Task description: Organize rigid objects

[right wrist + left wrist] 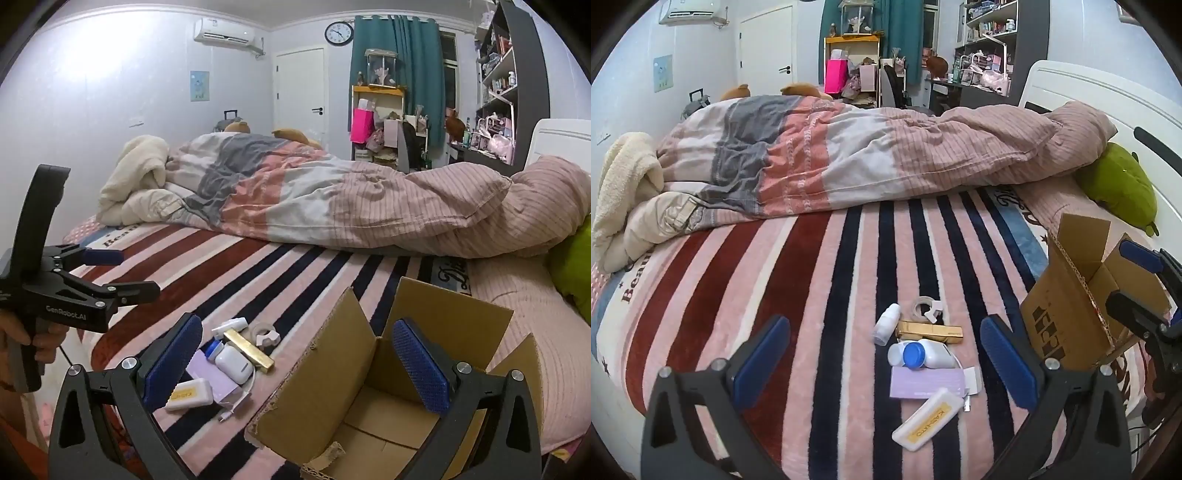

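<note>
A cluster of small items lies on the striped blanket (775,277): a small white bottle (886,323), a tape roll (927,308), a gold box (931,330), a white bottle with a blue cap (919,354), a purple packet (925,382) and a white case with a yellow label (927,419). My left gripper (886,358) hovers open around this cluster, touching nothing. To the right stands an open cardboard box (328,373). My right gripper (297,365) is open above the box's left flap, holding nothing. The same items (236,358) lie left of the box.
A bunched duvet (868,158) and cream blanket (624,184) fill the far half of the bed. A green plush (1119,184) lies by the white headboard (1089,96). A white cable (240,402) trails beside the items. A hand (40,339) holds the left gripper's handle.
</note>
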### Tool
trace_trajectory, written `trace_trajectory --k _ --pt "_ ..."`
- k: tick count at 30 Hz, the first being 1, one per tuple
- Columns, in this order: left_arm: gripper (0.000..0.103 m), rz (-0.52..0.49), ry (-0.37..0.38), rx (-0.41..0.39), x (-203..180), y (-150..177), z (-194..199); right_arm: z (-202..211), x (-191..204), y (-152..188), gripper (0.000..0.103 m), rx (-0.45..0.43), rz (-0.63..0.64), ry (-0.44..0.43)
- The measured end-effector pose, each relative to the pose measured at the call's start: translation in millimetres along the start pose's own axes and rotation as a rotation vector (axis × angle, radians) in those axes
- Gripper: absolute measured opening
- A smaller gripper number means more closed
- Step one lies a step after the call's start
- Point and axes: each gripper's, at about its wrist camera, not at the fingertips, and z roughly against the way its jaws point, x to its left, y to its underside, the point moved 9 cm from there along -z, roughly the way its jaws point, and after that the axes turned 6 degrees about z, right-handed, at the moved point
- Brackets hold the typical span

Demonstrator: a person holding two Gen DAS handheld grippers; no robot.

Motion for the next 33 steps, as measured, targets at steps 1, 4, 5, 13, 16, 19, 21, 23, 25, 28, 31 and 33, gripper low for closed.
trace_trajectory --k 1,4,5,13,16,19,21,23,25,28,31,33 --pt "0.102 -0.001 -0.003 -0.001 1 0 0 0 0 0 0.103 -0.001 0.000 0.000" --pt "0.102 0.000 0.000 -0.002 1 0 1 0 1 0 0.103 0.003 0.005 0.009" --pt "0.102 0.003 0.001 -0.003 1 0 1 0 2 0 0.103 0.004 0.005 0.015" --pt "0.102 0.012 -0.012 -0.007 6 0 2 -4 4 -1 0.103 0.002 0.006 0.023" --pt "0.102 0.015 -0.015 -0.009 7 1 2 -5 4 0 0.103 0.001 0.008 0.020" --pt "0.102 0.021 -0.022 -0.008 10 2 2 -6 5 0 0.103 0.003 0.009 0.016" --pt "0.102 0.024 -0.026 -0.008 11 2 2 -7 6 0 0.103 0.006 0.015 0.017" --pt "0.102 0.025 -0.028 -0.010 11 2 3 -8 7 0 0.103 0.011 0.023 0.015" --pt "0.102 0.025 -0.030 -0.010 11 2 4 -10 8 1 0.103 0.010 0.021 0.008" --pt "0.102 0.023 -0.028 -0.011 12 2 4 -9 8 2 0.103 0.005 0.011 -0.005" --pt "0.102 0.026 -0.032 -0.011 12 2 4 -8 7 2 0.103 0.001 0.003 0.000" --pt "0.102 0.027 -0.036 -0.013 13 3 6 -8 7 2 0.103 0.002 0.009 0.003"
